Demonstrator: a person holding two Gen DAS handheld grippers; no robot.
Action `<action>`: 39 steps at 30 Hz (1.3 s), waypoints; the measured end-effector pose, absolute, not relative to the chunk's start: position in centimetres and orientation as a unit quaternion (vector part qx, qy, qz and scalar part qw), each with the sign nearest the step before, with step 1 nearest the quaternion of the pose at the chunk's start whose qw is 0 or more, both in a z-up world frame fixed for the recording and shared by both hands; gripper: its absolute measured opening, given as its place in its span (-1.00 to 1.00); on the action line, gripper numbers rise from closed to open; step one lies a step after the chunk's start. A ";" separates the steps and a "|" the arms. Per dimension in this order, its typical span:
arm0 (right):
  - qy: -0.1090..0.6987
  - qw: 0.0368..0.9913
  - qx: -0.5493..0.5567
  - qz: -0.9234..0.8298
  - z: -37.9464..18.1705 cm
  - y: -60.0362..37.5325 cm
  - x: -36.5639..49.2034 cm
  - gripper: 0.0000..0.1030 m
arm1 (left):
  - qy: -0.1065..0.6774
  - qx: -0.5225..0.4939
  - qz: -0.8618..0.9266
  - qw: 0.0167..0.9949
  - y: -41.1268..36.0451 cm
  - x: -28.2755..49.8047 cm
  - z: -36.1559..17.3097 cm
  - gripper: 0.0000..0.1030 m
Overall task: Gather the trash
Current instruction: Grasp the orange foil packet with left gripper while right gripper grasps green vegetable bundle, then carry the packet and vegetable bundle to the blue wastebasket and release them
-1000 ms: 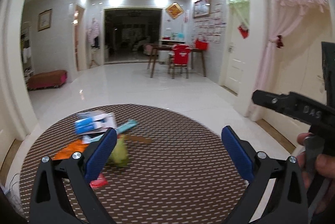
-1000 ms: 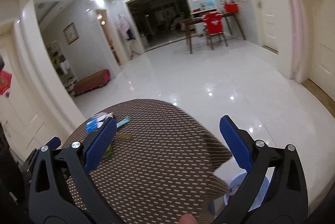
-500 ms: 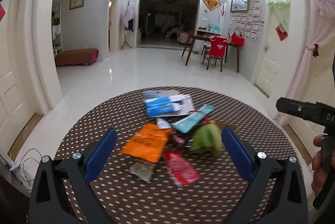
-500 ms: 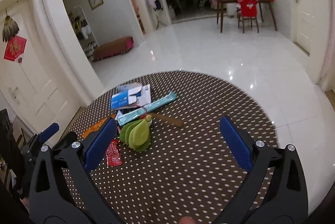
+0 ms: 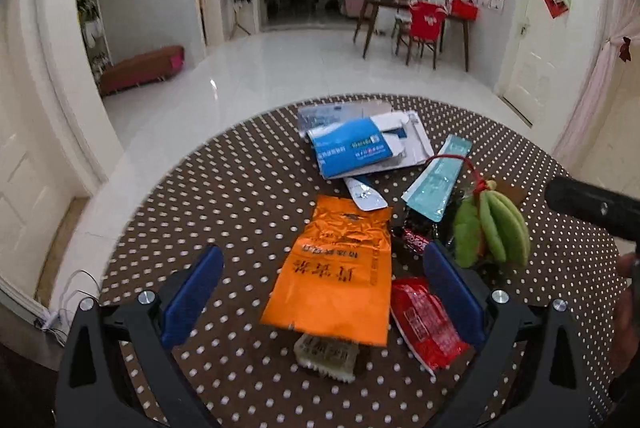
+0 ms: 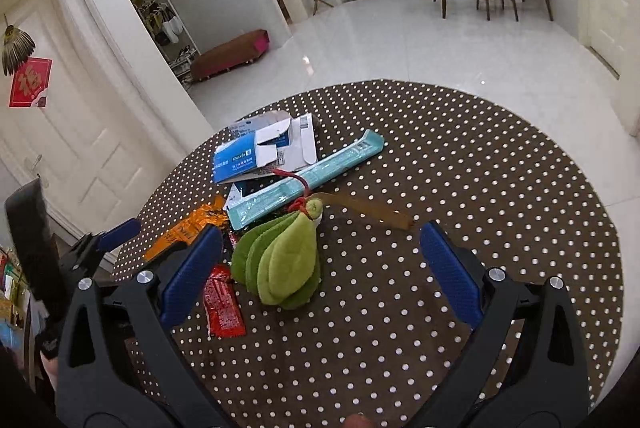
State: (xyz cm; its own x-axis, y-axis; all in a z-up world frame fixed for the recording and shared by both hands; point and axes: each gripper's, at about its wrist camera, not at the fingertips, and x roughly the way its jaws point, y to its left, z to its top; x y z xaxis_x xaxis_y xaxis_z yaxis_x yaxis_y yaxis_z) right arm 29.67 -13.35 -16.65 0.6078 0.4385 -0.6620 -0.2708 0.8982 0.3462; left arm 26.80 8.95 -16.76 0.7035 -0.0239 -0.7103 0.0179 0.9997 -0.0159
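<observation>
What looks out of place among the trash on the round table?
The green plush ornament with a red cord lies among wrappers such as the orange packet and the torn blue box. It looks more like a decoration than trash.
</observation>
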 end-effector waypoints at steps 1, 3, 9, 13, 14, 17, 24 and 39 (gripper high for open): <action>0.397 0.889 0.106 0.200 -16.8 -13.3 29.8 0.88 | 0.389 -0.005 -0.009 0.921 9.1 27.3 -17.0 0.91; 0.401 0.888 0.107 0.199 -17.1 -13.4 30.1 0.88 | 0.396 0.004 -0.002 0.918 9.3 28.2 -17.4 0.90; 0.416 0.880 0.095 0.208 -18.0 -12.7 30.8 0.88 | 0.424 -0.011 -0.025 0.905 9.8 30.0 -19.0 0.90; 0.421 0.875 0.077 0.225 -18.4 -11.2 30.9 0.88 | 0.430 -0.038 -0.047 0.901 10.2 30.1 -19.3 0.84; 0.421 0.875 0.072 0.228 -18.4 -10.7 30.9 0.88 | 0.431 -0.040 -0.053 0.900 10.2 30.1 -19.4 0.66; 0.423 0.874 0.063 0.230 -18.6 -9.7 31.2 0.87 | 0.427 -0.036 -0.063 0.902 9.8 30.2 -19.3 0.21; 0.436 0.869 0.069 0.224 -19.7 -9.6 31.6 -0.56 | 0.416 -0.041 -0.087 0.904 9.2 29.8 -19.1 0.06; 0.382 0.893 0.107 0.212 -16.0 -14.7 27.6 -0.60 | 0.347 -0.089 -0.083 0.930 11.6 23.4 -15.4 0.05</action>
